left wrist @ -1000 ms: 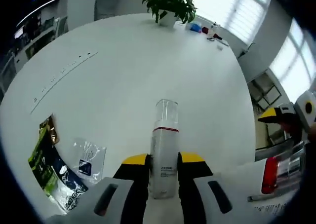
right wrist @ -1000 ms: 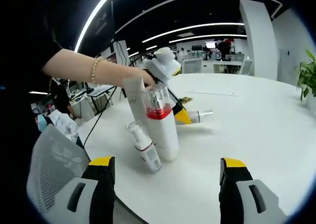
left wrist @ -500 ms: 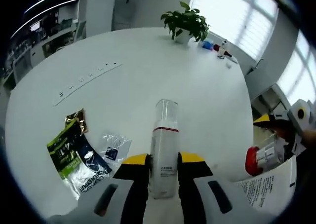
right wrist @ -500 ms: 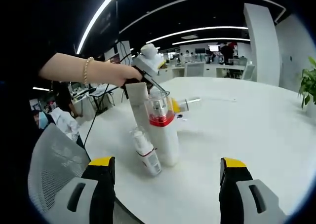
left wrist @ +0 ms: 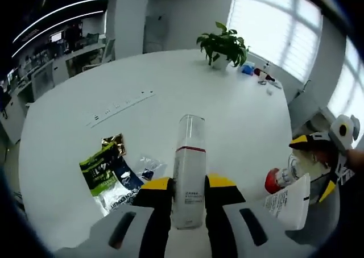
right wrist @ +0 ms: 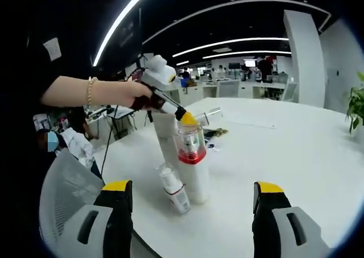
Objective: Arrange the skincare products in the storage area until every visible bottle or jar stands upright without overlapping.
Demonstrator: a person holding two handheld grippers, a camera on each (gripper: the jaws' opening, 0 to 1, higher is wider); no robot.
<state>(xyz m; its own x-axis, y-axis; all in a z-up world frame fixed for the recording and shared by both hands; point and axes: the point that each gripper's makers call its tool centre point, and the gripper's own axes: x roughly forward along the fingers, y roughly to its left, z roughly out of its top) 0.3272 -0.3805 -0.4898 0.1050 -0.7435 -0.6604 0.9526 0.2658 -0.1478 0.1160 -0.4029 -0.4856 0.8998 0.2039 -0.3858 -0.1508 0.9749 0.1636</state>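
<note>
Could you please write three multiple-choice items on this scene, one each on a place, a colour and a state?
1. Where does the potted plant stand?
A. on the far side of the white table
B. on the floor
C. beside the snack packets

2. What colour is the band on the tall pump bottle?
A. blue
B. red
C. green

3. What is the state of the left tool?
A. open
B. shut on the slim bottle
C. shut on nothing

Answers: 1 A, it sits at the table's far edge; 2 B, the collar under its clear cap is red; 3 B, both jaws press the bottle's sides.
</note>
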